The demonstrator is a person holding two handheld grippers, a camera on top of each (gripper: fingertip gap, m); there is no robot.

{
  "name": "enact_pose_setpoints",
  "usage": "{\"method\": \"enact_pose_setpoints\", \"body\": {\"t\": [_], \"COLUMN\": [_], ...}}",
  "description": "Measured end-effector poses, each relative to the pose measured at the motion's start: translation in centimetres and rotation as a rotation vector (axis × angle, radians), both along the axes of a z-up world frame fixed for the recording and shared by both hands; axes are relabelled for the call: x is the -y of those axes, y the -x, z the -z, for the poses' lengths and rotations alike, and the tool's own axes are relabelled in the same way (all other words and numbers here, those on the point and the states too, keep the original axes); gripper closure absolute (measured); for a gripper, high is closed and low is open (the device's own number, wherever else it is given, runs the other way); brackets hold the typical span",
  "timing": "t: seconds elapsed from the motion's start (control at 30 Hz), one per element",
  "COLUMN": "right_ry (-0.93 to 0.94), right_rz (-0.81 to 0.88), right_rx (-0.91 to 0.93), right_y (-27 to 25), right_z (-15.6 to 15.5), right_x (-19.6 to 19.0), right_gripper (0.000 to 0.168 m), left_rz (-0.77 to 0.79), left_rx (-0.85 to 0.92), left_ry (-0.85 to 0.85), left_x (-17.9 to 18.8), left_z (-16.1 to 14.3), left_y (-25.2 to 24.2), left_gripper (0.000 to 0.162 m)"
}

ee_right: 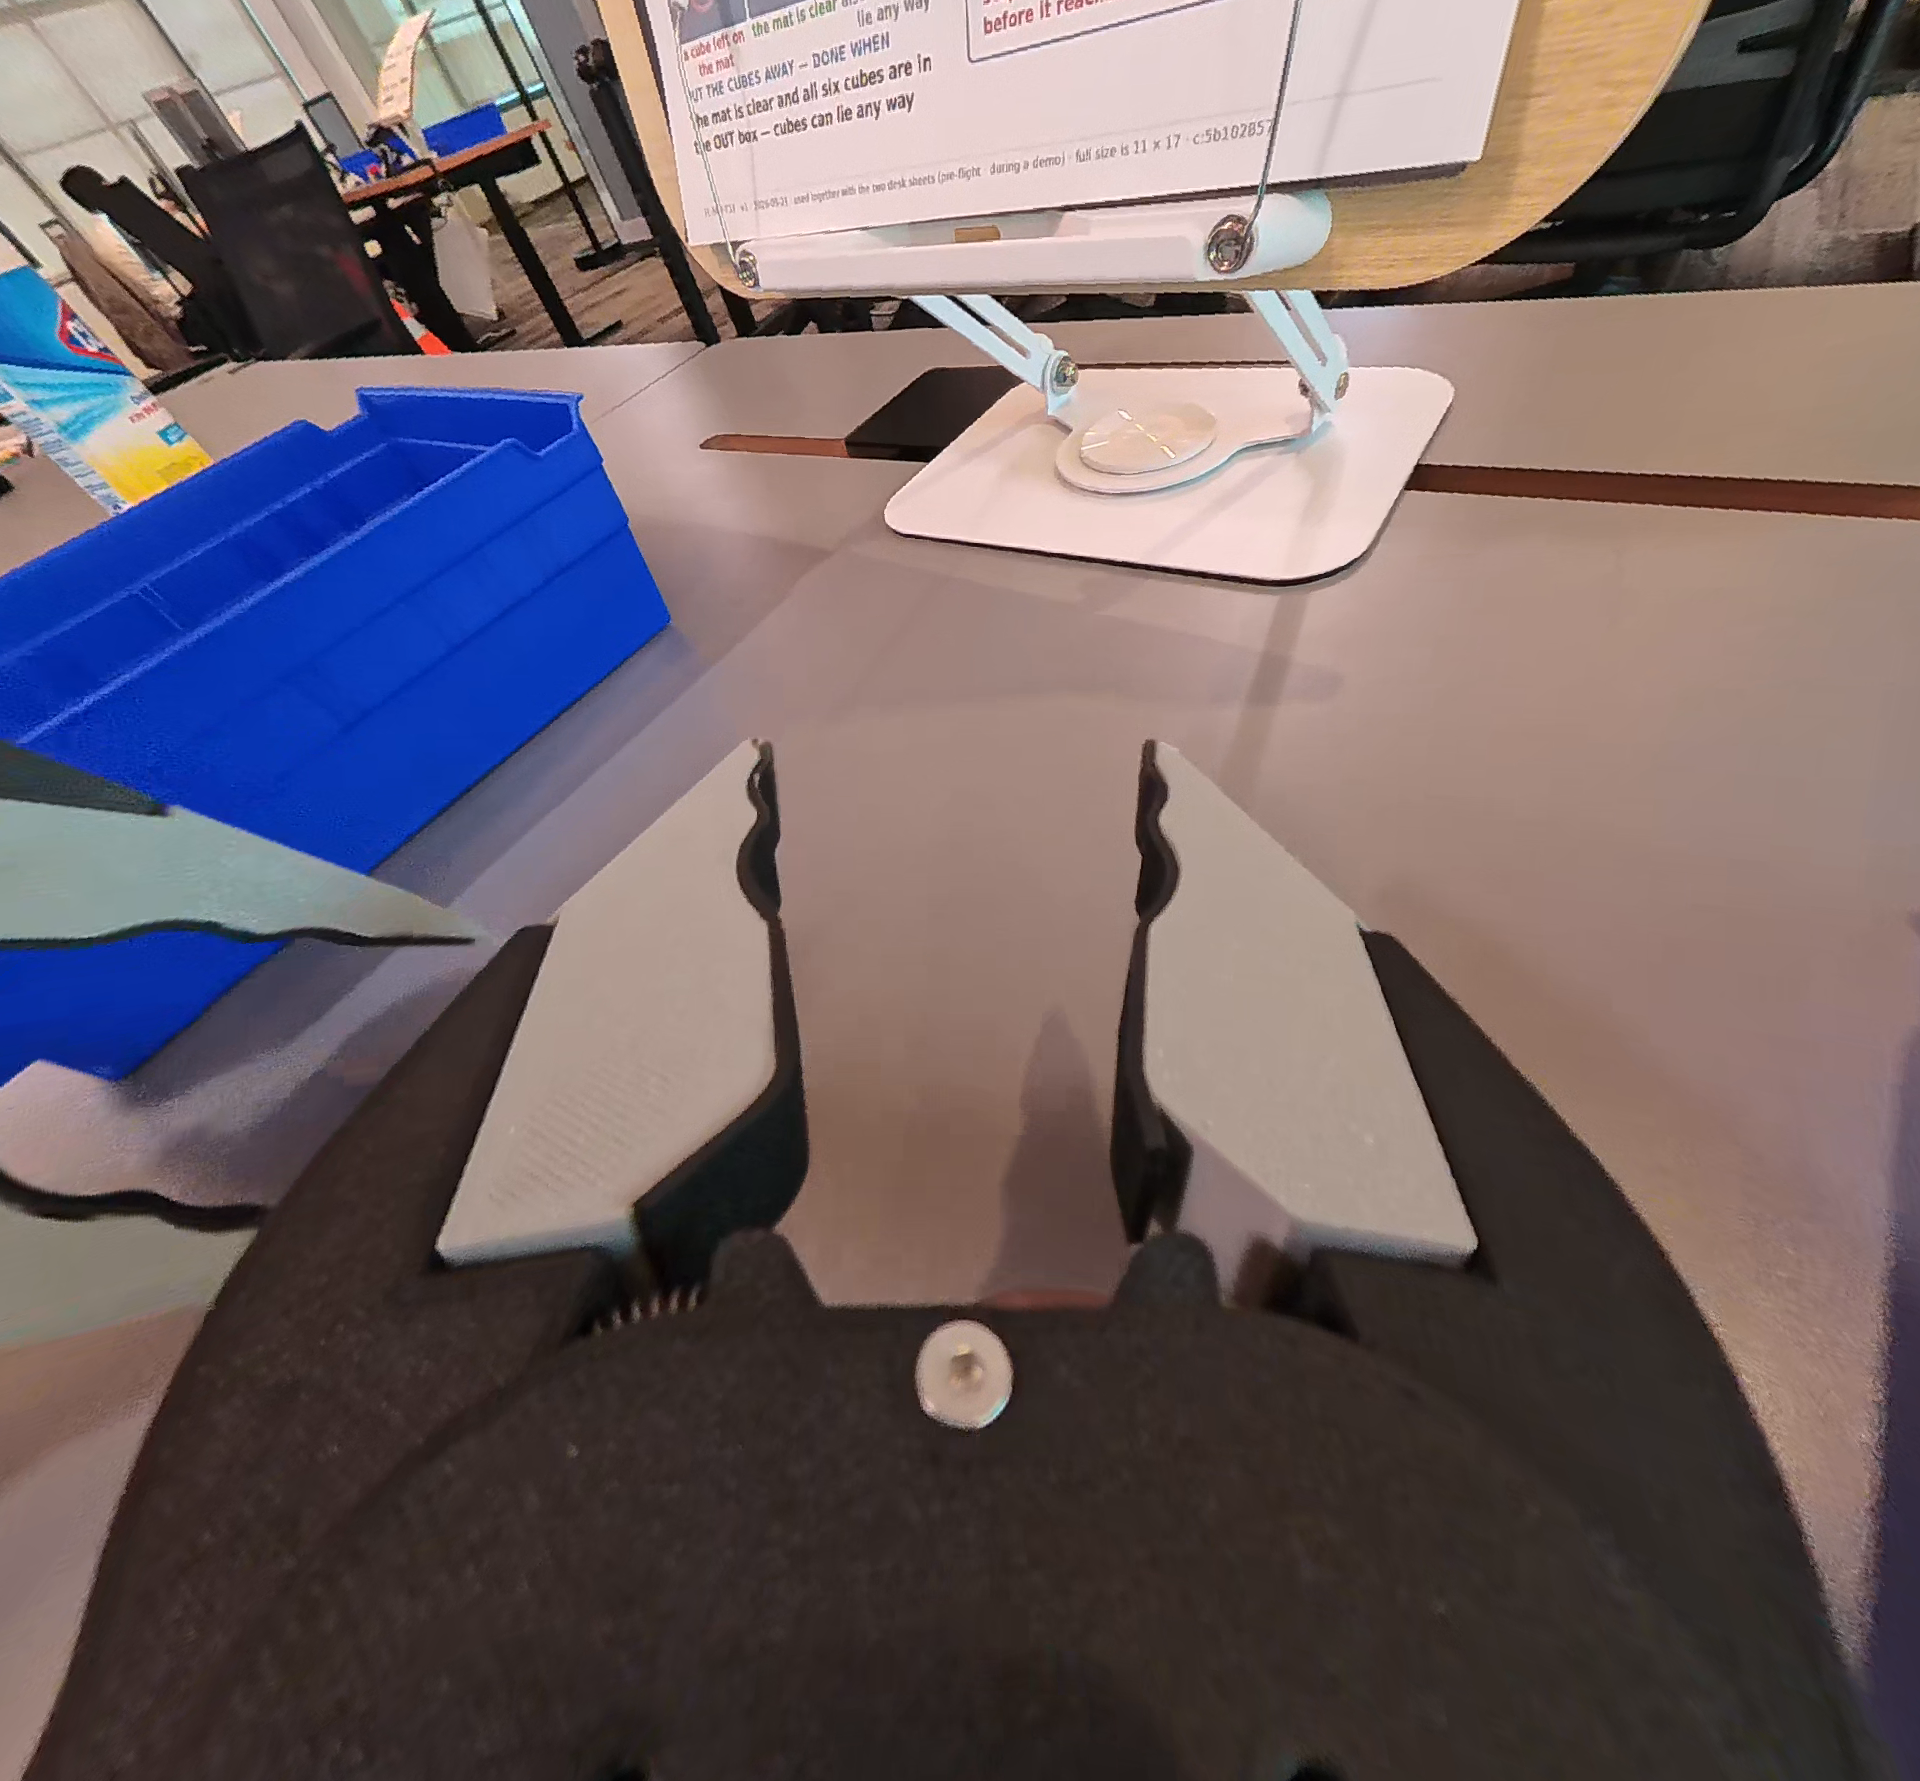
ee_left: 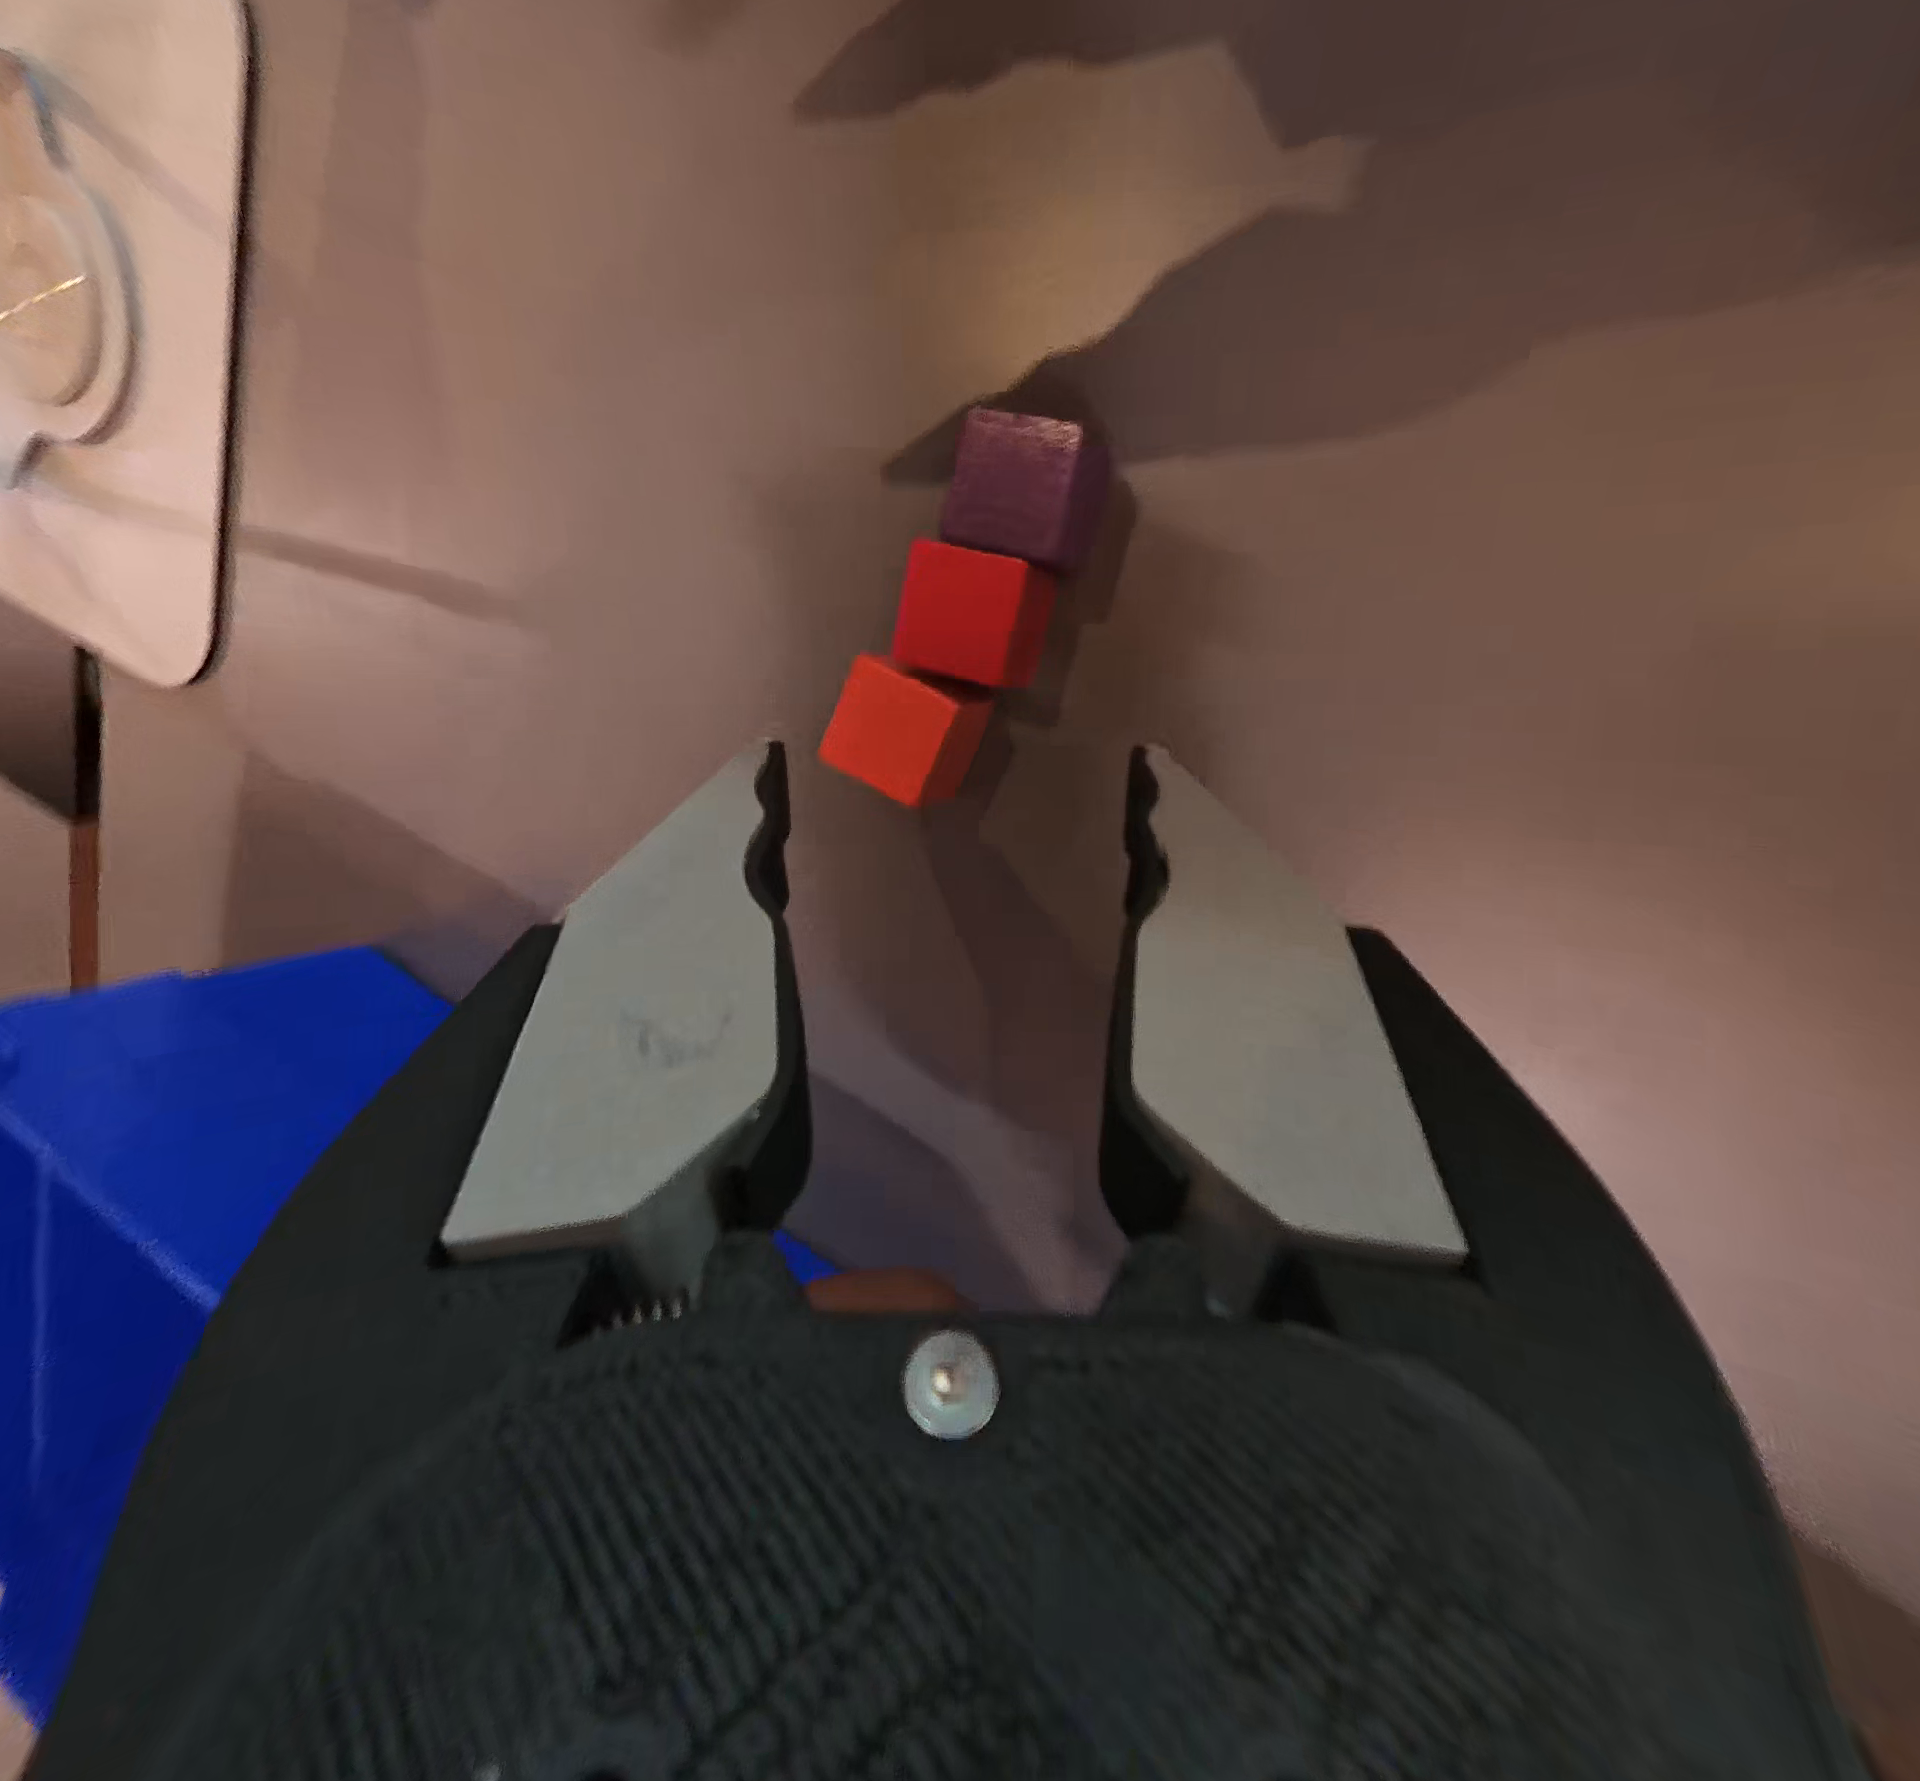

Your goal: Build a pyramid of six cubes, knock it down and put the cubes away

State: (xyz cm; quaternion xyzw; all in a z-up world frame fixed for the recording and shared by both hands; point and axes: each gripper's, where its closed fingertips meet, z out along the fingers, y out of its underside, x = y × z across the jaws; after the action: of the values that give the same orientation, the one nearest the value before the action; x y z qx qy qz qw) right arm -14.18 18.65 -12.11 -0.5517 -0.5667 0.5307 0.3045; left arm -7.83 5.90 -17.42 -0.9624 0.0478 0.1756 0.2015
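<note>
In the left wrist view three cubes lie in a touching row on the grey table: an orange cube (ee_left: 902,732) nearest, a red cube (ee_left: 975,612) behind it, a purple cube (ee_left: 1027,490) farthest. My left gripper (ee_left: 956,763) is open and empty, looking down, its fingertips just short of the orange cube. My right gripper (ee_right: 954,763) is open and empty over bare table. The left gripper's finger (ee_right: 187,884) shows at the left edge of the right wrist view. No cubes show in the right wrist view.
A blue bin (ee_right: 312,609) stands on the table to the left, also at the lower left of the left wrist view (ee_left: 156,1160). A white stand (ee_right: 1174,484) holding an instruction board (ee_right: 1091,17) is at the back. Desks and chairs are beyond.
</note>
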Motion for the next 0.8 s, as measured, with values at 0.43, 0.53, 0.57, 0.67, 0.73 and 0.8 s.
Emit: {"method": "enact_pose_setpoints", "body": {"t": [0.43,0.53,0.57,0.67,0.73,0.8], "right_ry": [-0.115,-0.078,-0.065,-0.047,-0.052,-0.062], "right_rz": [-0.071,-0.066,-0.065,-0.064,-0.065,-0.069], "right_rx": [0.053,0.050,0.049,0.057,0.058,0.054], "right_y": [0.0,0.1,0.2,0.3,0.3,0.2], "right_z": [2.1,1.9,1.9,2.0,2.0,1.9], "right_x": [1.7,1.4,1.3,1.2,1.2,1.4], "right_gripper": [0.099,0.099,0.099,0.099,0.099,0.099], "left_rz": [-0.264,-0.235,-0.224,-0.193,-0.208,-0.211], "left_rx": [-0.033,-0.011,0.006,0.080,0.115,0.138], "left_ry": [-0.240,-0.248,-0.259,-0.303,-0.324,-0.334], "left_x": [0.9,1.2,1.2,0.6,0.5,0.4], "left_z": [2.1,2.1,2.2,2.6,2.7,2.7], "left_y": [0.9,0.5,0.3,-0.2,0.2,0.5], "left_gripper": [0.103,0.103,0.105,0.118,0.116,0.116]}}
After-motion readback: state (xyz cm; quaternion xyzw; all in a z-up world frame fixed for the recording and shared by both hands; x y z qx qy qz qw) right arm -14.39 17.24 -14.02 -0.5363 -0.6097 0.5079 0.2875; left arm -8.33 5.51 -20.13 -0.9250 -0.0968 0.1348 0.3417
